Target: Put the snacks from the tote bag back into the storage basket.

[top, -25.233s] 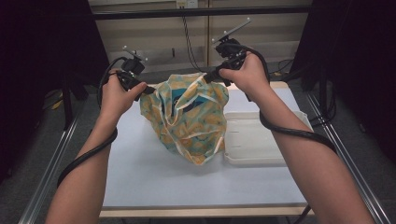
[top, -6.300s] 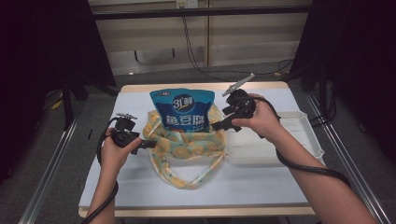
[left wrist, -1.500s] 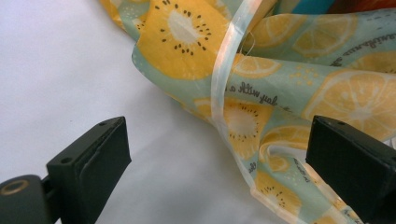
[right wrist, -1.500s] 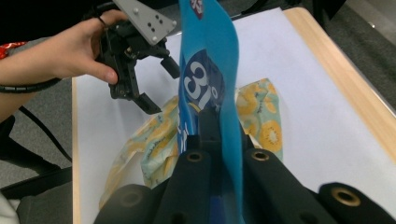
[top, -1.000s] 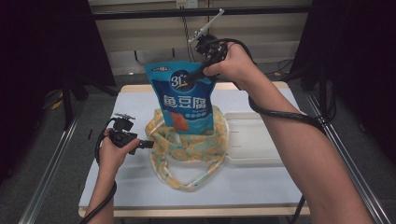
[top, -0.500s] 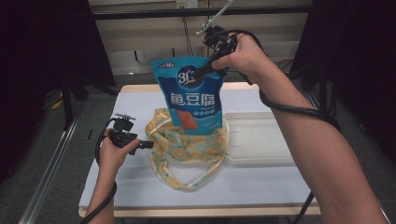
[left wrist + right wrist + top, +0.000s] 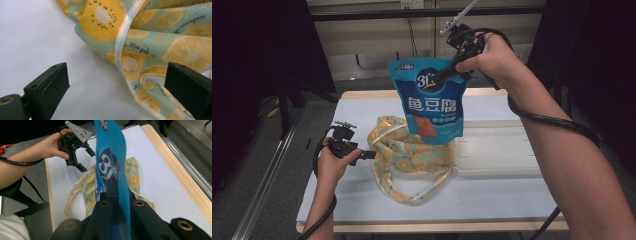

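Above a white tabletop, the right hand-held gripper clamps a blue snack pouch; the left hand-held gripper gapes released beside a fruit-print tote bag.

The snack pouch is glossy blue plastic film. The fruit-print bag is soft, matt cloth with shiny ribbon trim. The bench has a smooth matt white top and a wooden edge.
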Action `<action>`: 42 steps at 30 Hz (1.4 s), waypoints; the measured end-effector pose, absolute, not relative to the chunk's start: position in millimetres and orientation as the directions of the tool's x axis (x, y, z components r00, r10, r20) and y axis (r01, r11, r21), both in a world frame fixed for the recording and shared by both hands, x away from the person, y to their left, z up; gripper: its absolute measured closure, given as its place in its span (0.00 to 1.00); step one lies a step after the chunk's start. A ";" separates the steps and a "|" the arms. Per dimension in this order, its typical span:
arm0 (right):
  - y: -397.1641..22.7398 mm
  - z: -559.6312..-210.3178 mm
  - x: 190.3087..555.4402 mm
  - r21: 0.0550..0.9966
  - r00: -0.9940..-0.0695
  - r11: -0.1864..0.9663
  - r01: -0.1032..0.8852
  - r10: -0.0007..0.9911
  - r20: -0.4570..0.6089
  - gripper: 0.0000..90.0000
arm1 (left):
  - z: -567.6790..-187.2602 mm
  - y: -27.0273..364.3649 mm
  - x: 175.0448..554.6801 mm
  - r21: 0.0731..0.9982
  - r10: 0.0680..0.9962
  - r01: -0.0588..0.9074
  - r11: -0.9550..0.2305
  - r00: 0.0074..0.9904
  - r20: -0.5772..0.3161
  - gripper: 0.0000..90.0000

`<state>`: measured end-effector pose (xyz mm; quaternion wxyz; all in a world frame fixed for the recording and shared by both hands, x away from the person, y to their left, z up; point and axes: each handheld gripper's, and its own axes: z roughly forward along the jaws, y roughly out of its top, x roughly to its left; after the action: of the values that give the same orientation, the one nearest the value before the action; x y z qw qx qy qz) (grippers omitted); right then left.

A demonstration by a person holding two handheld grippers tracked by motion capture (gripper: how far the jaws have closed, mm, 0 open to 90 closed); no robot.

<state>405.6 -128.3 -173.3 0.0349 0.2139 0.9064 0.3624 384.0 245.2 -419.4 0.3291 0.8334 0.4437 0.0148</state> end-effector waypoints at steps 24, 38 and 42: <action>-174.2 -176.4 392.1 0.641 -0.879 0.647 0.414 0.468 0.094 1.00 | -418.9 244.7 382.9 0.564 0.754 0.732 -0.383 0.600 -0.267 0.06; -193.1 -163.6 386.3 0.636 -0.869 0.644 0.424 0.487 0.086 1.00 | -420.7 243.1 383.6 0.553 0.747 0.728 -0.405 0.612 -0.259 0.06; -197.2 -166.5 385.7 0.637 -0.869 0.644 0.424 0.486 0.087 1.00 | -421.2 243.3 383.6 0.554 0.748 0.730 -0.400 0.609 -0.263 0.06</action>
<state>385.7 -197.2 -166.5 0.0459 0.2514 0.9054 0.3391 383.6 243.3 -421.2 0.3240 0.8365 0.4417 0.0139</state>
